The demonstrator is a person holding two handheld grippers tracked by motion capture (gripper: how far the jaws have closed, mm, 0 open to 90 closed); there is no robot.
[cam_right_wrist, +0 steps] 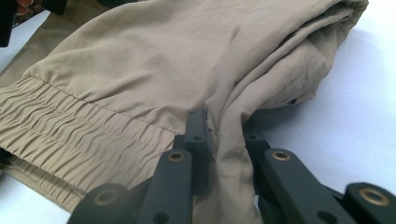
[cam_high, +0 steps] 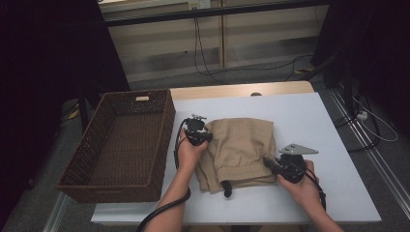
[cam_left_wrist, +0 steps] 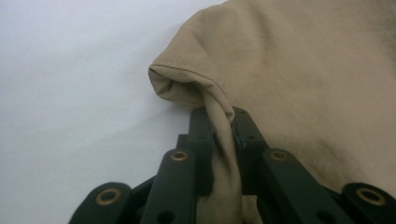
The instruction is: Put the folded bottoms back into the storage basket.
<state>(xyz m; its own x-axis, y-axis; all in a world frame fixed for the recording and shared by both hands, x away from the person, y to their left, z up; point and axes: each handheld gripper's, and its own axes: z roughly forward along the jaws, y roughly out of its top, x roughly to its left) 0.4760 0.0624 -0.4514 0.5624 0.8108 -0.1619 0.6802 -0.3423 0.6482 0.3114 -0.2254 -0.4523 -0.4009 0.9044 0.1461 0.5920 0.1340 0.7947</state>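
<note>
Gripping opposite edges of the folded tan trousers (cam_high: 239,152), both tools look set for a lift that would keep the bundle from sagging or unfolding, likely toward the wicker basket (cam_high: 121,145) just beside it on the left.

Nearest the person, the right gripper (cam_high: 269,164) is clamped on the right-hand edge of the trousers; in the right gripper view a pinch of fabric (cam_right_wrist: 224,140) rises between the black jaws, with the elastic waistband (cam_right_wrist: 79,135) spread out to the left of them. A short dark thing (cam_high: 227,188), perhaps a drawstring end, pokes out at the near edge of the trousers, too small to identify.

A little farther, the left gripper (cam_high: 207,137) has bitten the left edge. In the left gripper view a hemmed fold (cam_left_wrist: 187,86) is gathered and squeezed between jaws that have closed on it.

The trousers lie on the white table (cam_high: 309,121), in the middle, touching neither the basket nor the table's edges. How many layers each tool has caught is hidden inside the folds, and what lies under the bundle cannot be seen.

Beyond the table, cables (cam_high: 203,53) trail over a dim floor; the room's corners are too dark to read.
</note>
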